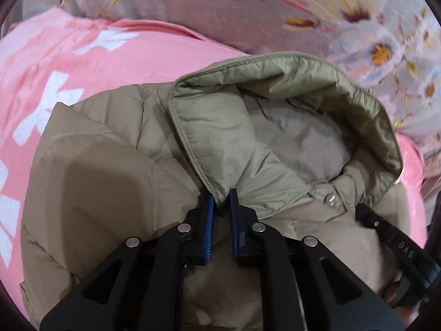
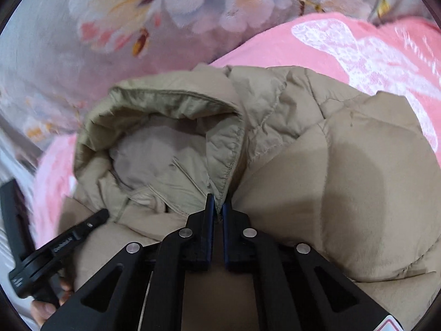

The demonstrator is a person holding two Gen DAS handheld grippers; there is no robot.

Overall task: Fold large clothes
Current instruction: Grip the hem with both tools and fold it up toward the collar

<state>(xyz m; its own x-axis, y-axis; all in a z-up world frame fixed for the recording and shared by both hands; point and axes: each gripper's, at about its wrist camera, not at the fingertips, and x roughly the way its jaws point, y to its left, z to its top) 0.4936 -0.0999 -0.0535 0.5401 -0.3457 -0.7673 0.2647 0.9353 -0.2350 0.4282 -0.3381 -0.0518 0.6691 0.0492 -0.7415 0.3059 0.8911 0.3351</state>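
Two tools clamped on tan puffer jacket [image 1: 104, 165] at hood [image 1: 275, 115]. Left tool [image 1: 222, 197] pinches hood's front edge near collar, blue pads tight on fabric. Right tool [image 2: 217, 207] pinches opposite front edge of hood, pads nearly together. Jacket lies on pink blanket [image 1: 82, 63], hood opening facing up; snap button [image 1: 331, 200] on collar. Floral bedding [image 2: 137, 27] beyond blanket.

Bed covered with a grey floral blanket [image 1: 372, 27]. A pink printed cloth [image 1: 82, 63] is spread directly on it. A tan puffer jacket [image 2: 344, 179] sits on the pink cloth, hood toward the blanket.
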